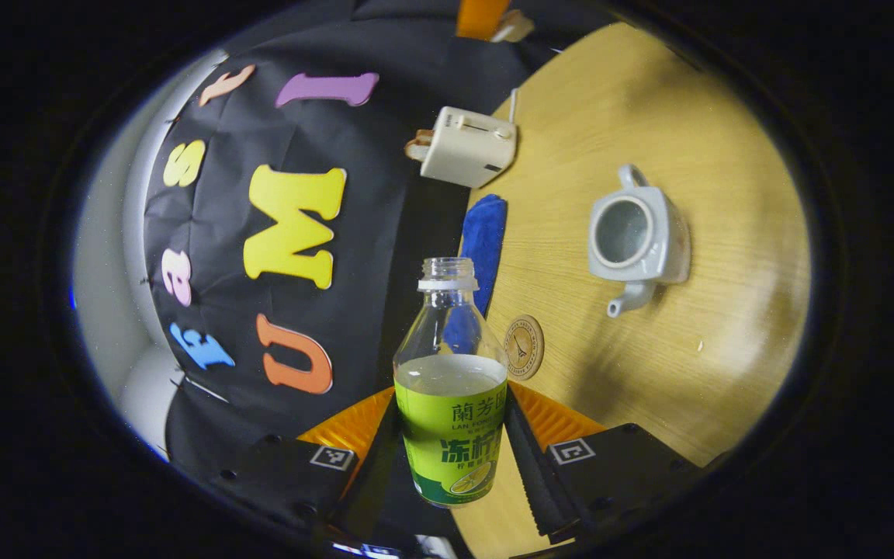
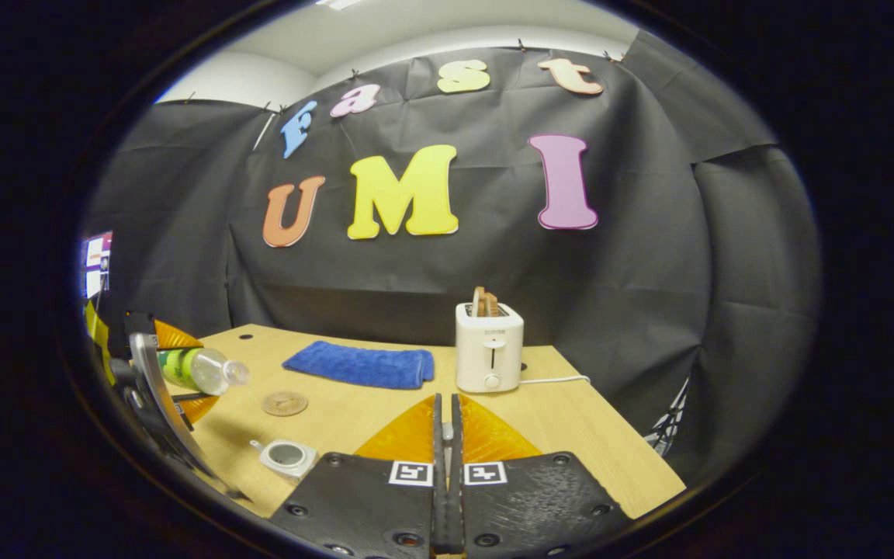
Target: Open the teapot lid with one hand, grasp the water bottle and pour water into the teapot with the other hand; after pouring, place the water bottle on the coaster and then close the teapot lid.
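1. Left gripper (image 1: 451, 458) clamped on bottle (image 1: 451, 388), fingers pressing both sides of the label band; cap off, about half full.
2. Bottle tipped sideways in right gripper view (image 2: 199, 369), mouth aimed toward the worktop middle, probably set up for the pour.
3. Teapot (image 1: 637, 237) on worktop (image 1: 649, 116), lid off, mouth open and facing up to take water; spout points toward coaster (image 1: 524, 347). Lid itself not made out.
4. Right gripper (image 2: 445, 435) held clear above the near worktop edge, fingers together; whether lid pinched between them, cannot tell.
5. Coaster lies bare between bottle and teapot, near blue cloth (image 1: 484, 241), ready as the bottle's set-down spot.
6. Toaster (image 2: 489, 347) at the back, out of the way.
7. Judged stage: pouring step, not finished; bottle mouth not over teapot.
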A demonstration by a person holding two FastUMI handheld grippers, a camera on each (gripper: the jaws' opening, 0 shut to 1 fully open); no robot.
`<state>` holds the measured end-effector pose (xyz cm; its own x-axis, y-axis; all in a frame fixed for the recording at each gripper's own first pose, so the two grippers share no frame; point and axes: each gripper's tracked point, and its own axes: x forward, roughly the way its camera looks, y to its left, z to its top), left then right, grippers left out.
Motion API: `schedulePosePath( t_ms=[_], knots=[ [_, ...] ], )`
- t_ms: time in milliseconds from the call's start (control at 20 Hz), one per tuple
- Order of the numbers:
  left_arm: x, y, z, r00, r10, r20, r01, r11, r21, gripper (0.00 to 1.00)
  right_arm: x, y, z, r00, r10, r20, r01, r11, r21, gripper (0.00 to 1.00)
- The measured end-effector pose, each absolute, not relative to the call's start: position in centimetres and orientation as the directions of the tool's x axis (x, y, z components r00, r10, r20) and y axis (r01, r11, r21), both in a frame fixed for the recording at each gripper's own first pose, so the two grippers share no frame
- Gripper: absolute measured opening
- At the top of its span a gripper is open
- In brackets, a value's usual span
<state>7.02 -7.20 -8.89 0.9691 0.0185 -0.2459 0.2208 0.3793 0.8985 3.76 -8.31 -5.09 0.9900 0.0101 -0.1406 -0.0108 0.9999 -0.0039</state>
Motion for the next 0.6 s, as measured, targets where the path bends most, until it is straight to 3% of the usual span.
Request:
schedulePosePath(
  t_ms=[200,400,500,600],
  knots=[
    [9.3,-6.5,-7.0,0.98,-0.004,-0.201,0.148,0.686,0.712,0.76,4.0,-8.1,-5.5,0.989,0.009,-0.148,-0.009,1.0,0.0,0.0],
    [12.5,-7.9,-2.7,0.993,-0.12,-0.014,0.117,0.93,0.348,0.76,4.2,-7.6,-5.5,0.99,0.021,-0.142,-0.02,1.0,0.005,0.0],
    [14.7,-9.1,-2.3,0.985,-0.169,0.026,0.165,0.978,0.125,0.76,4.3,-7.3,-5.7,0.99,0.026,-0.139,-0.025,1.0,0.007,0.0],
    [16.7,-9.0,-3.2,0.987,-0.155,0.039,0.155,0.988,-0.002,0.77,4.5,-7.1,-5.9,0.99,0.027,-0.141,-0.025,1.0,0.013,0.0]
  ],
)
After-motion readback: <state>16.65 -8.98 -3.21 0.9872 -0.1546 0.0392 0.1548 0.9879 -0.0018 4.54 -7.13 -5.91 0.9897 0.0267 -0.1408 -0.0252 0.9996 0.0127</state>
